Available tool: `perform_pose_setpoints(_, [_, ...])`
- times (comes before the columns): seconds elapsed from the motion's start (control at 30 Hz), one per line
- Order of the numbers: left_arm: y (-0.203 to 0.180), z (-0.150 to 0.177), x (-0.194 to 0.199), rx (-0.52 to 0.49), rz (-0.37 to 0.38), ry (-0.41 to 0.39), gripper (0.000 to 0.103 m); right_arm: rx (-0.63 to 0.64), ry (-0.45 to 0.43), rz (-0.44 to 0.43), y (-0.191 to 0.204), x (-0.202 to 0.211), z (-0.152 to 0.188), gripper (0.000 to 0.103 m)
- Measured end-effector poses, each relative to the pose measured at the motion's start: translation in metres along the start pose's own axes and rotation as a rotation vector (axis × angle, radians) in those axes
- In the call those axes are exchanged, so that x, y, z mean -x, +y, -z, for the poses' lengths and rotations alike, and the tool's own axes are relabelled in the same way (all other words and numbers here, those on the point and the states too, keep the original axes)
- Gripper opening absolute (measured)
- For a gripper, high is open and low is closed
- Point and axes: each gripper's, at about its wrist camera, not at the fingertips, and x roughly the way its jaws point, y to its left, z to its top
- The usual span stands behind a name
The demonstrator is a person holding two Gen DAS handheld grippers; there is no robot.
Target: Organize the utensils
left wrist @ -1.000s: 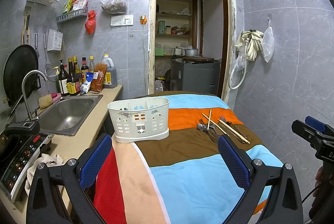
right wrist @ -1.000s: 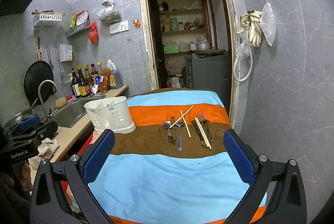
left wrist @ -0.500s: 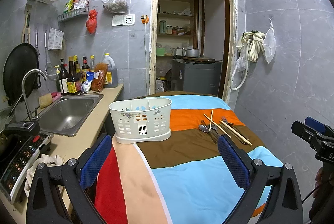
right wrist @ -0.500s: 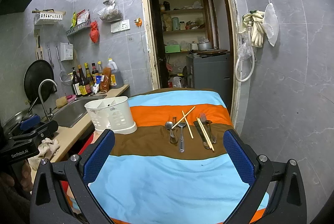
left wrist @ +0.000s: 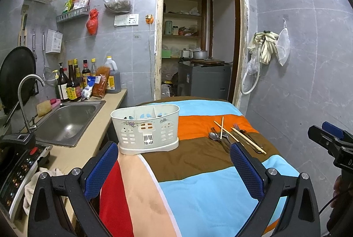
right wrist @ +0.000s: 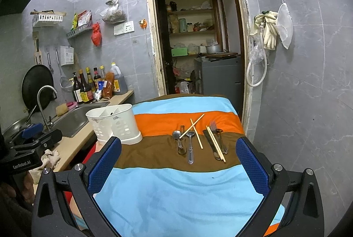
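The fingers [right wrist: 249, 162] of the right gripper [right wrist: 178, 164] stand spread wide with nothing between them, their inner pads a blue mesh-textured rubber set on black speckled plastic arms; the left gripper [left wrist: 174, 166] is splayed just as far and just as empty, its own blue pads [left wrist: 101, 166] flanking the view. The utensils lie loose on the brown band of a striped cloth [right wrist: 176, 188], a soft fleecy cover in sky blue, orange, brown, peach and red. To the right of the white caddy [right wrist: 114, 124], well apart from it, lie two polished metal spoons [right wrist: 190, 146] side by side, bowls pointing away; a pale wooden chopstick [right wrist: 191, 126] crosses another above them. Further right from the caddy, a second pair of chopsticks [right wrist: 215, 144] lies over a dark flat handle, with a metal fork [right wrist: 215, 128] just beside (its tines toward the orange band). The caddy itself is a rounded, off-white plastic holder [left wrist: 146, 128] with internal dividers, slotted cut-outs and a small floral print near its rim, standing upright at the cloth's left edge. Left of the caddy runs a beige counter with a stainless steel sink [left wrist: 66, 122] and a curved chrome tap [left wrist: 26, 100]. Behind the caddy, glass sauce bottles [left wrist: 72, 82] cluster against glossy grey marbled wall tiles.
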Motion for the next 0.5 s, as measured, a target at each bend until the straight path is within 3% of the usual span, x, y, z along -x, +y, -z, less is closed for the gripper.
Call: perform_pose_setpoints(0.5, [-0.028, -0.024, -0.058, -0.008, 0.059, 0.01, 0.102, 0.025, 0.006, 0.061, -0.04, -0.039, -0.043, 0.102])
